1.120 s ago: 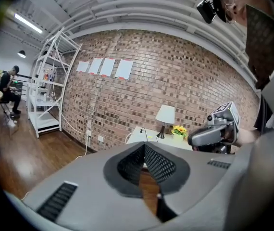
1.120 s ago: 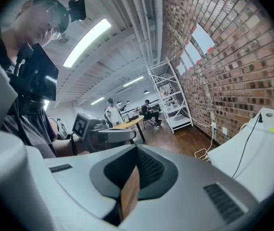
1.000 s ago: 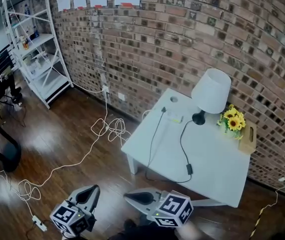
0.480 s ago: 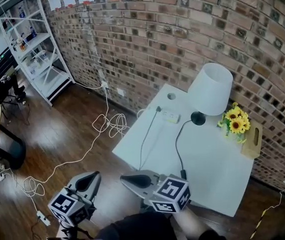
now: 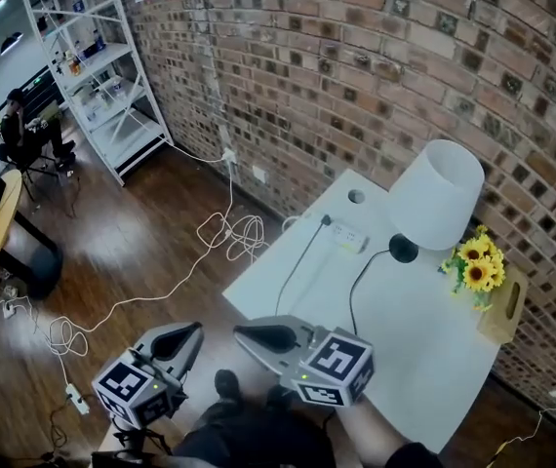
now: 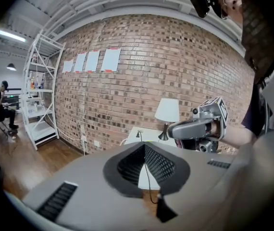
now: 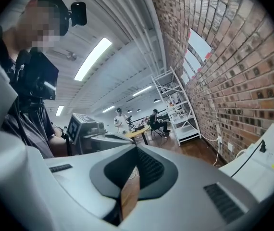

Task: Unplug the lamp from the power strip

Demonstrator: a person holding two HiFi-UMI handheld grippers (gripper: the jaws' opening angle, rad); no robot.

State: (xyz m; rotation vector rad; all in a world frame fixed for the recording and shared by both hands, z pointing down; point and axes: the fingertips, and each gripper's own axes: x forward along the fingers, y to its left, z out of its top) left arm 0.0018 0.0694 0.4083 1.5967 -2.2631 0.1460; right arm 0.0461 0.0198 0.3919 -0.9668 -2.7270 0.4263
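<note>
On the white table [image 5: 424, 359] stands a lamp [image 5: 436, 195] with a white shade and a black base. Its black cord [image 5: 352, 300] runs toward the near edge. A white power strip [image 5: 348, 237] lies left of the base, with a black plug [image 5: 326, 220] at its left end. My right gripper [image 5: 263, 337] is shut and empty over the table's near corner. My left gripper [image 5: 178, 342] is shut and empty over the floor, left of the table. The lamp [image 6: 167, 110] and the right gripper [image 6: 194, 129] show beyond the left gripper [image 6: 145, 148]. The right gripper [image 7: 136, 153] sees the table [image 7: 257, 170] at right.
Sunflowers [image 5: 478, 261] and a wooden box [image 5: 507, 305] sit at the table's right side by the brick wall. White cables [image 5: 229, 232] coil on the wooden floor below a wall outlet [image 5: 227, 154]. A white shelf rack [image 5: 102, 76] stands at the back left, with a person [image 5: 19, 130] seated beyond it.
Both grippers have come forward toward the table, which now lies closer. The right gripper's tip now overlaps the table's near corner. Both stayed shut.
</note>
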